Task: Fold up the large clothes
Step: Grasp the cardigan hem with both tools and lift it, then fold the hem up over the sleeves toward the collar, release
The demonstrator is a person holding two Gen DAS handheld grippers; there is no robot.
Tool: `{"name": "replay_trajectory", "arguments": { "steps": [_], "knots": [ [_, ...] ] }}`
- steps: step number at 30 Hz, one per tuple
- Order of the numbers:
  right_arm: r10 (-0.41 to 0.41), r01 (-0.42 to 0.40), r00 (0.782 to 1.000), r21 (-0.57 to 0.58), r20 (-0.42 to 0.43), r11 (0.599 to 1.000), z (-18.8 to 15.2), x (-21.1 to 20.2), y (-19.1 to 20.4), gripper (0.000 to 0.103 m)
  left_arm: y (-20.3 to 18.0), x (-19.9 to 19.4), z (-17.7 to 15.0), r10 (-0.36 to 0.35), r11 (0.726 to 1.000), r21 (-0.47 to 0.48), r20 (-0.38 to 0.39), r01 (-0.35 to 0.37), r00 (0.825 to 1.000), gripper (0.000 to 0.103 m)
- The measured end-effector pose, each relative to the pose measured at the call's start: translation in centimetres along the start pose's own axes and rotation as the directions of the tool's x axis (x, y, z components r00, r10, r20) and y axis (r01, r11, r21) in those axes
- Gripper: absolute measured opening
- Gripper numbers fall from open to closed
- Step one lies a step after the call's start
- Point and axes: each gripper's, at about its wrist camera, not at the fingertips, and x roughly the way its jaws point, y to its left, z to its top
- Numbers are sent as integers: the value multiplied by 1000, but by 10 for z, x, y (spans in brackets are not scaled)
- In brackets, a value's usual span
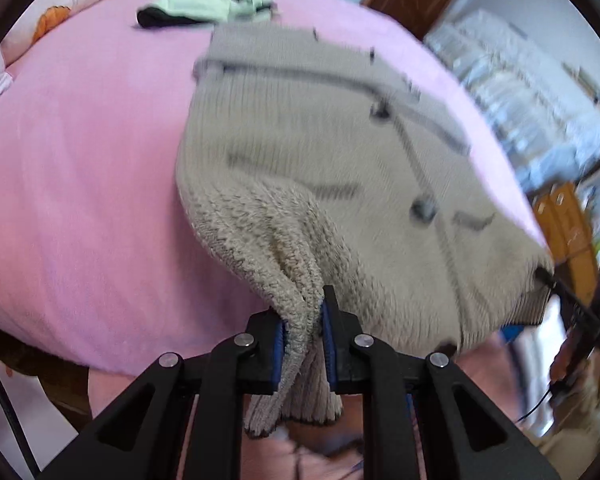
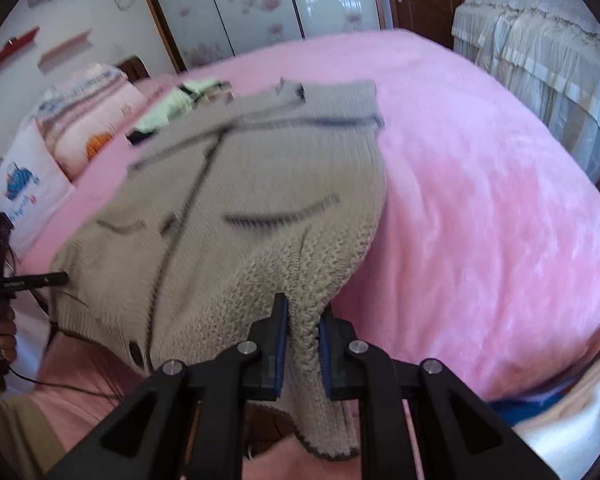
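- cardigan (image 1: 300, 152) far half motion-blurred, I can't read buttons/trim
- its hem drops out of sight behind my gripper arms
- green garment (image 1: 208, 4) smeared, type unclear
- room bkgd blurred, rim-cropped

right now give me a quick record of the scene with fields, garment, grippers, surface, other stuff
garment: beige knit cardigan, dark trim, near hem lifted
left gripper: shut on the cardigan's hem
right gripper: shut on the hem's other corner
surface: pink bedspread
other: folded light green garment beyond the cardigan; pillows at the head of the bed
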Motion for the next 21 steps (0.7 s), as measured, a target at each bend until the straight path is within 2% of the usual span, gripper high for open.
{"name": "replay_trajectory", "arguments": {
  "steps": [3,6,10,13,14,16,18,19,21],
  "knots": [
    [39,-40,996,14,77,999,38,-8,5,13,1,-18,36,-29,996,-80,91,37,995,14],
    [38,-43,992,38,119,998,84,1,6,13,4,-23,75,-12,990,-138,153,34,988,14],
    [-2,-11,993,110,119,994,143,34,-8,13,20,-16,132,39,981,-195,172,-4,984,14],
    [-45,28,996,196,79,980,181,79,-24,14,25,12,174,86,973,-225,154,-50,984,16],
    [-54,39,996,214,66,976,186,89,-28,18,31,26,188,98,968,-242,137,-63,986,17],
    [-92,84,996,242,20,967,201,119,-38,20,37,54,204,108,962,-261,98,-79,989,26],
    [-84,86,996,258,-22,962,207,141,-47,27,47,79,218,128,950,-292,55,-107,990,30],
    [-85,91,996,261,-36,961,208,151,-50,28,51,87,222,140,947,-296,44,-121,989,42],
    [-89,99,995,257,-49,961,209,161,-54,29,57,93,231,167,943,-301,56,-142,984,52]
  ]
}}
